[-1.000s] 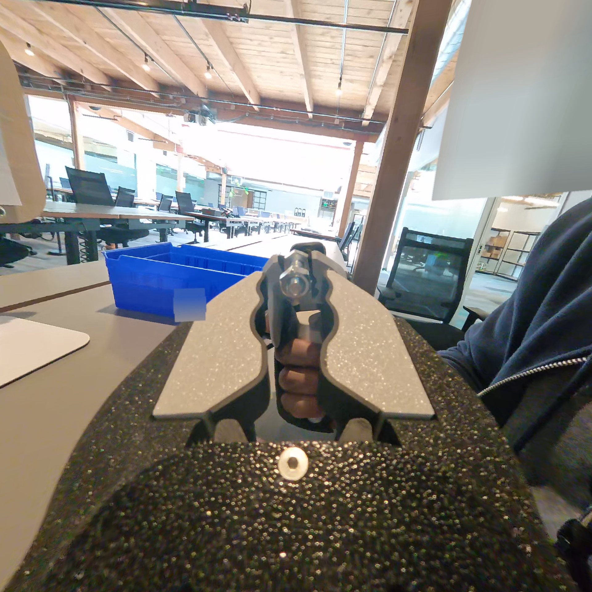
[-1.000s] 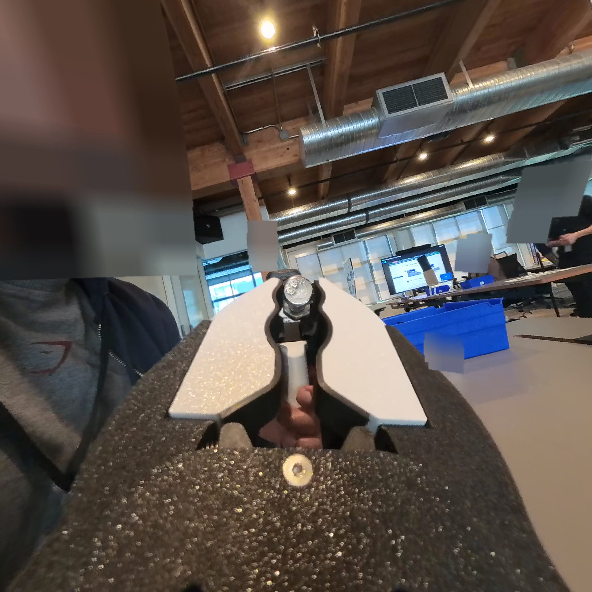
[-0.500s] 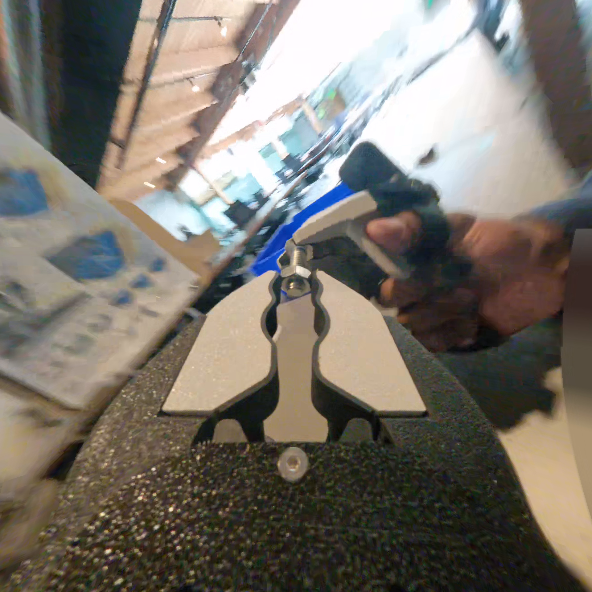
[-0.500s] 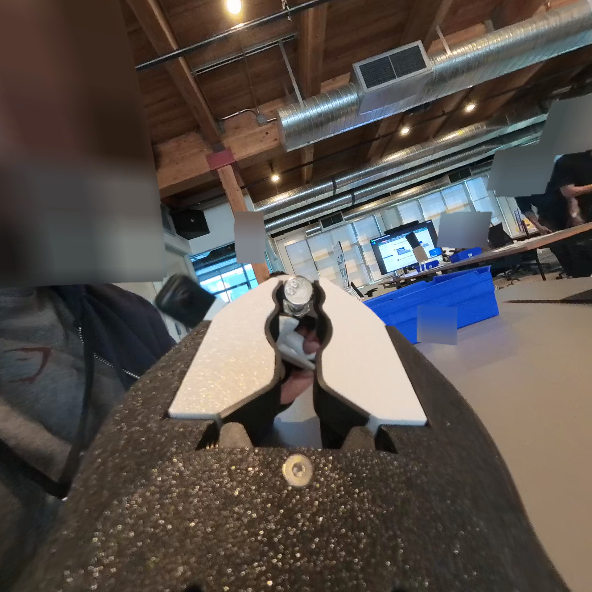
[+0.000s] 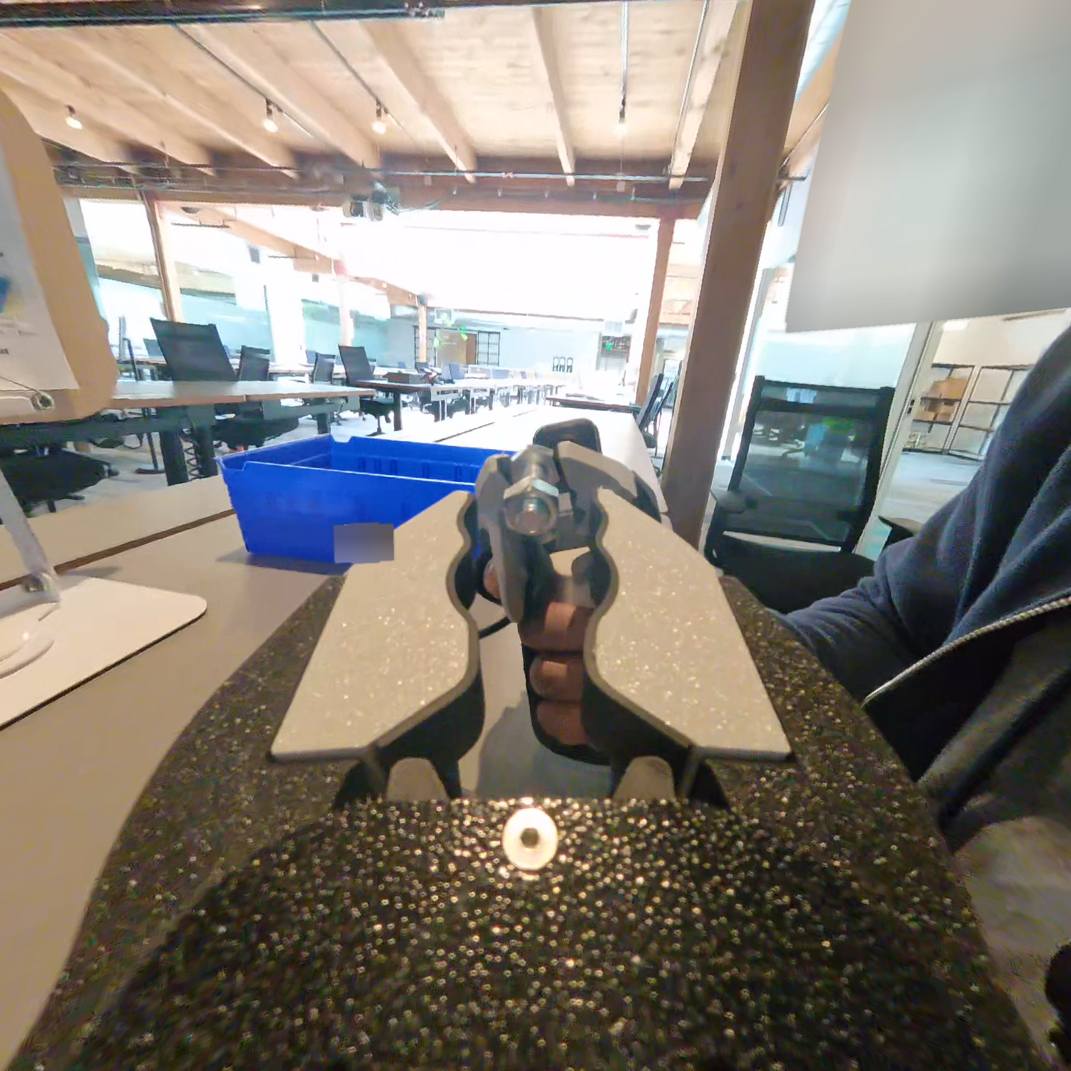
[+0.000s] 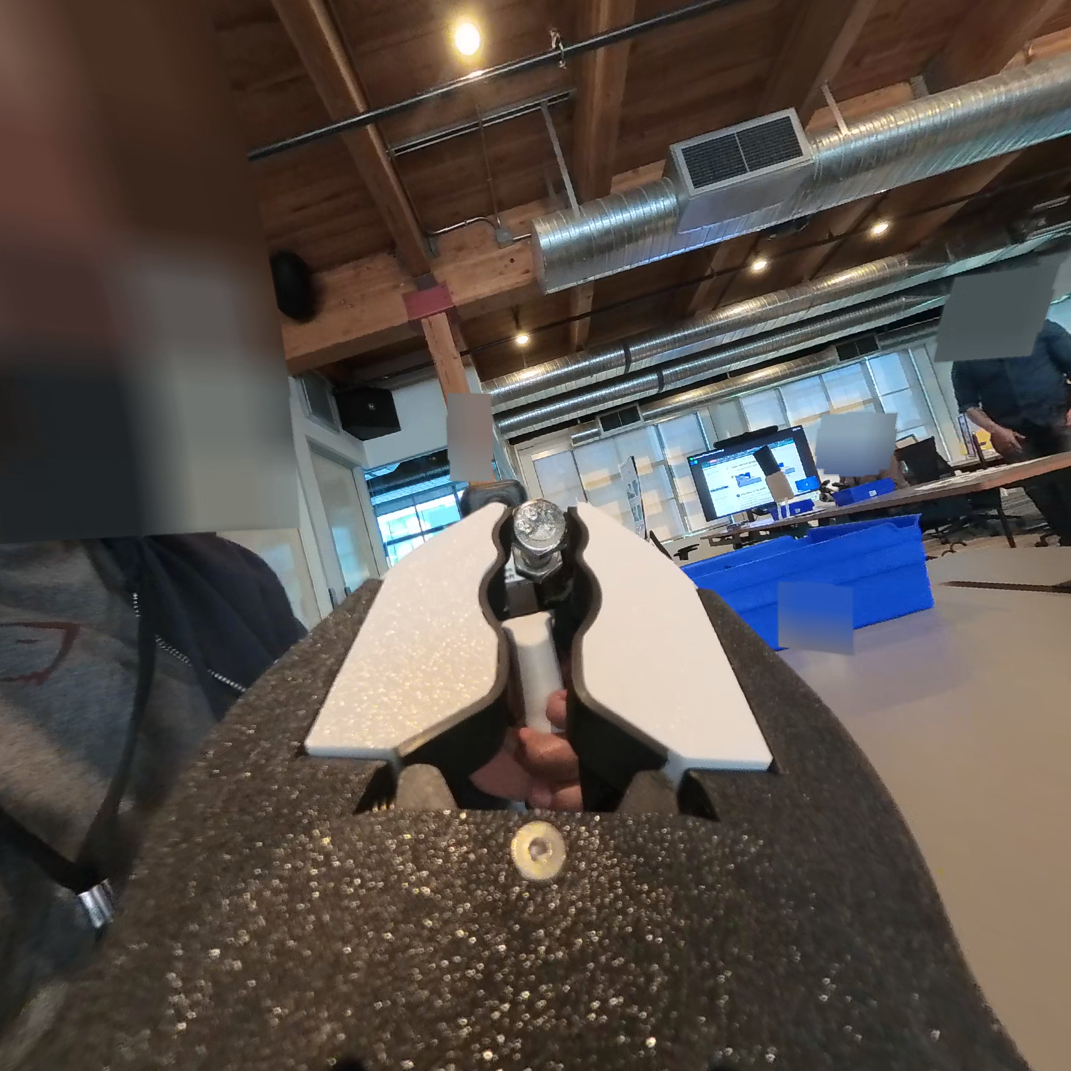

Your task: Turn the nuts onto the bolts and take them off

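1. Room: I am looking into a big open office with timber beams. A wooden post (image 5: 724, 290) stands at one o'clock from my left tool, with rows of desks and chairs beyond at twelve.
2. Surface: the grey table (image 5: 145, 724) runs under both tools. Neither tool rests on it.
3. On the table: a blue bin (image 5: 348, 492) sits at ten o'clock from the left tool, and a white stand base (image 5: 87, 631) lies at nine. I cannot see into the bin.
4. Right gripper (image 6: 539, 521): it is clamped narrow on the head of the bolt (image 6: 539, 530) and holds it in the air. The shank points at the left tool.
5. Left gripper (image 5: 533, 510): its fingers are spread wide on either side of the shank end. As far as I can tell, they are not touching it.
6. Nut (image 5: 530, 499): it sits on the bolt thread between the left fingers, at twelve o'clock in that view. A little thread shows in front of it.
7. Step: I judge this to be a re-grip between turns. I cannot say whether the nut is going on or coming off.
8. Next move: close the left fingers squarely on two flats of the nut, keeping in line with the bolt. Then roll the wrist while the right tool holds firm. An off-centre pinch would likely slip off the corners.
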The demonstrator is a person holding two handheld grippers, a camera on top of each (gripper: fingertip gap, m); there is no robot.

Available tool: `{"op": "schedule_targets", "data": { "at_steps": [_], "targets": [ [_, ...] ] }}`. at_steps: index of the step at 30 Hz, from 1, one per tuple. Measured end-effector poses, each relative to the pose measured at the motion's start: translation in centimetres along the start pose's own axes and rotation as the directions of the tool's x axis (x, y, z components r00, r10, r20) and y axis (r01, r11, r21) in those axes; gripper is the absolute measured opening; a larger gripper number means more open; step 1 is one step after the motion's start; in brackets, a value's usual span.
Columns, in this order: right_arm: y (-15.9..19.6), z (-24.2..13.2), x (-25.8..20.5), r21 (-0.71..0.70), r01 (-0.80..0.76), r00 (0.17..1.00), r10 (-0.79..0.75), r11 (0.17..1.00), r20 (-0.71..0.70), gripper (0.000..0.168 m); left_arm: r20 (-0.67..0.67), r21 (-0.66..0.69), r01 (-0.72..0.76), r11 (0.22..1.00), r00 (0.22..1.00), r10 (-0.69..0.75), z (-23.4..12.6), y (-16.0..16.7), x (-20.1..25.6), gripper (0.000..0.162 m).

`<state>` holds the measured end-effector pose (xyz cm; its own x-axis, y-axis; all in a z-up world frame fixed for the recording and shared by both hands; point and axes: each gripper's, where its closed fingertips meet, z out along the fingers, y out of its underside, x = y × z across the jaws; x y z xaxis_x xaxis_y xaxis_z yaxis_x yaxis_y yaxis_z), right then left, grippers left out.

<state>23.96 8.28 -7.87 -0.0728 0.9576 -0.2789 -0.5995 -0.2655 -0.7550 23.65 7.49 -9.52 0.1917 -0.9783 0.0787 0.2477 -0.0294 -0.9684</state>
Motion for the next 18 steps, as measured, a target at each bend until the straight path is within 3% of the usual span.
{"op": "schedule_targets", "data": {
  "at_steps": [7,10,12,14,15,16,18],
  "targets": [
    [0.2,0.3,-0.4,-0.013,0.024,1.0,-0.024,1.0,0.011,0.017,-0.002,-0.012,0.014,1.0,1.0,-0.014,0.1,0.2,0.3,0.018],
    [0.3,0.2,-0.3,-0.012,0.013,1.0,-0.013,1.0,0.004,0.017,0.058,-0.057,-0.166,0.984,0.984,0.169,0.1,0.4,0.0,0.017],
    [0.3,0.1,-0.1,-0.008,0.001,1.0,-0.001,1.0,-0.004,0.017,0.141,-0.163,-0.453,0.877,0.869,0.475,0.1,0.7,-0.5,0.017],
    [0.3,0.0,0.1,-0.007,0.0,1.0,0.0,1.0,-0.016,0.017,0.18,-0.285,-0.688,0.667,0.646,0.742,0.0,0.8,-1.0,0.018],
    [0.3,0.0,0.2,-0.007,0.003,1.0,-0.003,1.0,-0.022,0.017,0.191,-0.319,-0.737,0.595,0.565,0.802,0.0,0.7,-1.1,0.018],
    [0.3,0.0,0.2,-0.008,0.006,1.0,-0.006,1.0,-0.029,0.017,0.208,-0.32,-0.74,0.592,0.555,0.806,0.1,0.7,-1.2,0.019],
    [0.4,-0.1,0.4,-0.012,0.013,0.999,-0.014,1.0,-0.046,0.016,0.218,-0.231,-0.647,0.727,0.694,0.686,0.4,0.6,-0.7,0.031]
  ]
}}
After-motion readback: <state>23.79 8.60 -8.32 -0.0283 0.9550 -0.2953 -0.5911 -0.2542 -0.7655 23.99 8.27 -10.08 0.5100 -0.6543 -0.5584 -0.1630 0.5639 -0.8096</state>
